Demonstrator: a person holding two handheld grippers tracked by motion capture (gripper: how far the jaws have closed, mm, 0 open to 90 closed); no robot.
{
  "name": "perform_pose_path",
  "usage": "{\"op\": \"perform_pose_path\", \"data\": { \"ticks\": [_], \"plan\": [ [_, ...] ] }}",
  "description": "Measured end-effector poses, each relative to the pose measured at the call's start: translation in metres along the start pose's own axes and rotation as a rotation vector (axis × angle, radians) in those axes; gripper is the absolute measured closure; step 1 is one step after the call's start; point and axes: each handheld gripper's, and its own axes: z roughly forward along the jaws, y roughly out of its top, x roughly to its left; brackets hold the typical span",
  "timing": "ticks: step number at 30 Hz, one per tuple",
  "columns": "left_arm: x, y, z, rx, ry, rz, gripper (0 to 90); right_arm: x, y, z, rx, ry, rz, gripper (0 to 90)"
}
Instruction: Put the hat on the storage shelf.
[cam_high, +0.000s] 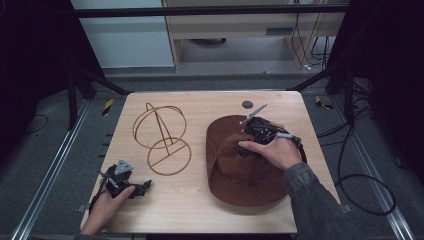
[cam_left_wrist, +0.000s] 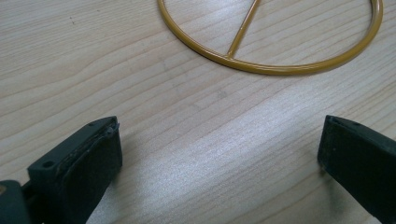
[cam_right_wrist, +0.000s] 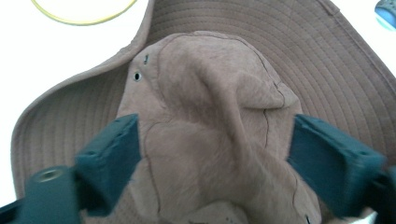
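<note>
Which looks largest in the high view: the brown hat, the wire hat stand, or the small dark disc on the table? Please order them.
1. Brown hat, clearly the largest.
2. Wire hat stand.
3. Small dark disc, by far the smallest.

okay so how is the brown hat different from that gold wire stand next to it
The brown hat is soft, crumpled fabric lying flat and solid; the wire stand is a rigid open frame of gold hoops standing upright. The hat has the right gripper over its crown; the stand is untouched. Both sit on the wooden table.
</note>
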Motion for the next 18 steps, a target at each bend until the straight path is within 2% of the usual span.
{"op": "perform_pose_path", "data": {
  "ticks": [8,9,13,18],
  "plan": [
    [0.0,0.0,0.0,-0.001,0.0,-0.001,0.0,0.001,0.0,0.015,0.033,0.012,-0.001,23.3],
    [0.0,0.0,0.0,-0.001,0.0,-0.001,0.0,0.001,0.0,0.017,0.049,0.0,-0.005,24.0],
    [0.0,0.0,0.0,-0.001,0.0,-0.001,0.0,0.0,0.0,0.017,0.052,0.0,0.015,26.1],
    [0.0,0.0,0.0,-0.001,0.0,-0.001,0.0,-0.002,0.0,0.02,0.061,0.003,0.002,27.4]
  ]
}}
